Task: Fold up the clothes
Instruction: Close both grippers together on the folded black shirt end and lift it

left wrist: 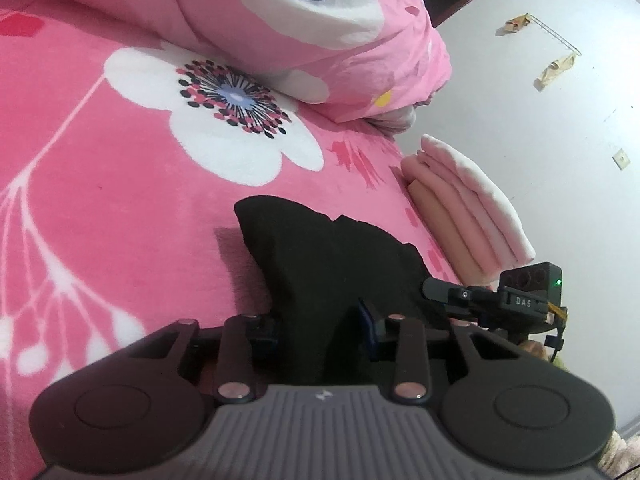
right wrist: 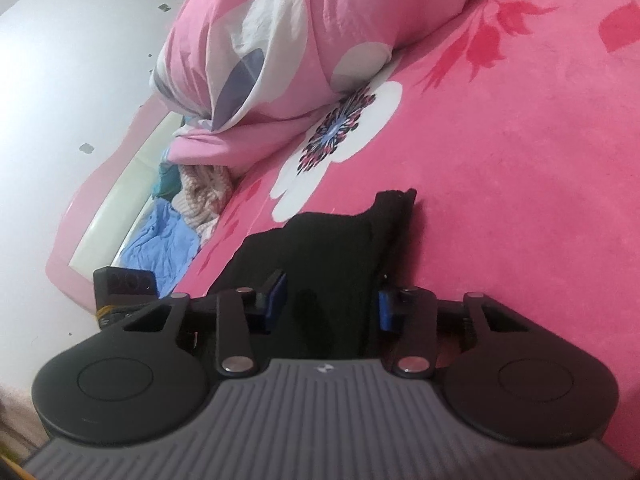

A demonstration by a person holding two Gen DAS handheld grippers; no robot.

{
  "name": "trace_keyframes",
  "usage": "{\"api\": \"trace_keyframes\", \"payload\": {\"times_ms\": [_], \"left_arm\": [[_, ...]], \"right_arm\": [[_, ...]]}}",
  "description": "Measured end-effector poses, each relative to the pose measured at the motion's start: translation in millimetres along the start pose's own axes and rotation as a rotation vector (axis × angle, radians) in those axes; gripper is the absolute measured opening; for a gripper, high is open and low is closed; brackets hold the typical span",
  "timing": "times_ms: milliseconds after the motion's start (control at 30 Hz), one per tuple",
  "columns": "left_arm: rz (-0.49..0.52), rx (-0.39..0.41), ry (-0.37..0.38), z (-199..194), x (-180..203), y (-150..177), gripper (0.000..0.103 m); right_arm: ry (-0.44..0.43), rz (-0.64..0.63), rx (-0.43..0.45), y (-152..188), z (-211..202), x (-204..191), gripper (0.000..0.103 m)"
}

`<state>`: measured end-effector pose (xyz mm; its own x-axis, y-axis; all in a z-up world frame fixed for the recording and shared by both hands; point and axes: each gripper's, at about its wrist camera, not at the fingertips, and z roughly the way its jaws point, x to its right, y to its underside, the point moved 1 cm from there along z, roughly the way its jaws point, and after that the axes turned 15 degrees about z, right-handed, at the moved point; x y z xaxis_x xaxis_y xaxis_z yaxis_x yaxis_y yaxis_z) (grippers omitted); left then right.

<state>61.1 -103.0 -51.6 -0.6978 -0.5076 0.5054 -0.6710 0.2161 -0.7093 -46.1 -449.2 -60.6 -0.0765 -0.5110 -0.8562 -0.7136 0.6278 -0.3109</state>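
The black garment lies bunched on the bed, and both hand-held grippers have hold of it. In the left wrist view the left hand-held gripper has its blue-padded fingers set against either side of a ridge of the dark cloth, which runs up from between the jaws and fills the gap, so the jaws grasp the garment. In the right wrist view the right hand-held gripper stands the same way: its blue pads press in from both sides on a fold of the same black cloth, which rises between them and spreads forward to a raised corner.

The right hand-held gripper's body also shows at the right edge of the left wrist view, low beside the garment.

Under the garment lies a pink fleece blanket with a large white flower print just beyond the cloth. A folded stack of pale pink clothes sits at the bed's edge, near the garment but apart from it. Further back a rumpled pink quilt is heaped on the blanket. In the right wrist view a heap of loose clothes, blue and pale, lies at the side of the bed next to the white floor.
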Motion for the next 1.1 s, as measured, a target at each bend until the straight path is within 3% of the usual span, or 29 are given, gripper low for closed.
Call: {"api": "trace_keyframes", "payload": {"times_ms": [33, 100, 267, 467, 733, 1100], "left_arm": [[-0.002, 0.001, -0.008, 2, 0, -1, 0.031], [0.006, -0.003, -0.043, 5, 3, -4, 0.023], [0.140, -0.005, -0.178, 4, 33, -7, 0.011], [0.218, 0.036, -0.262, -12, 67, -11, 0.008], [0.285, 0.088, -0.333, -33, 108, -14, 0.008], [0.367, 0.122, -0.402, -59, 165, -12, 0.008]], "right_arm": [[0.008, -0.004, -0.001, -2, 2, 1, 0.031], [0.038, -0.010, 0.006, -5, 8, 0, 0.013], [0.135, -0.126, 0.045, 4, 12, -21, 0.007], [0.248, -0.282, 0.121, 23, 4, -59, 0.006], [0.278, -0.388, 0.217, 46, -17, -101, 0.006], [0.281, -0.435, 0.325, 73, -52, -133, 0.006]]}}
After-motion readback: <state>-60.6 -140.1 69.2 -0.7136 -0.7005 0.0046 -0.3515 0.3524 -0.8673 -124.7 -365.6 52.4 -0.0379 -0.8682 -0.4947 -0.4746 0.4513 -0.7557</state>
